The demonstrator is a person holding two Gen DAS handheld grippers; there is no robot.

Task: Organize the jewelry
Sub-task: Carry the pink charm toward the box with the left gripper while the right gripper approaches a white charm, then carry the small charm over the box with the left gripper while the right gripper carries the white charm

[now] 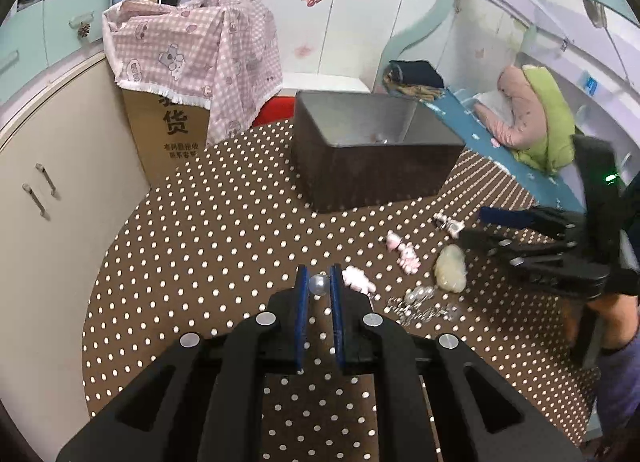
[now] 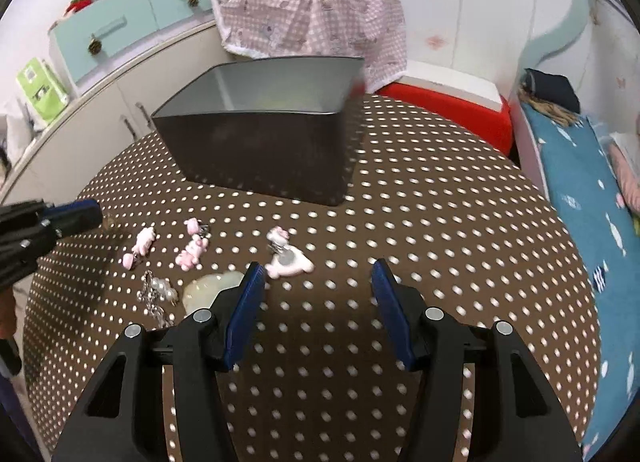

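Note:
My left gripper (image 1: 319,285) is shut on a pearl bead (image 1: 318,284), held just above the brown dotted tablecloth (image 1: 224,238). A dark open box (image 1: 368,149) stands behind it; small pieces lie inside. Pink charm clips (image 1: 402,252), a pale jade-like piece (image 1: 451,268) and a pearl and chain cluster (image 1: 418,302) lie to the right. My right gripper (image 2: 318,286) is open and empty above the cloth, with a pink clip (image 2: 286,258) and the pale piece (image 2: 210,288) at its left finger. The box (image 2: 264,133) is ahead of it.
A cardboard box under a pink checked cloth (image 1: 188,61) stands at the back left. White cabinets (image 1: 44,189) line the left. A bed with a blue sheet (image 2: 592,213) runs along the right. A red stool (image 2: 452,109) sits behind the table.

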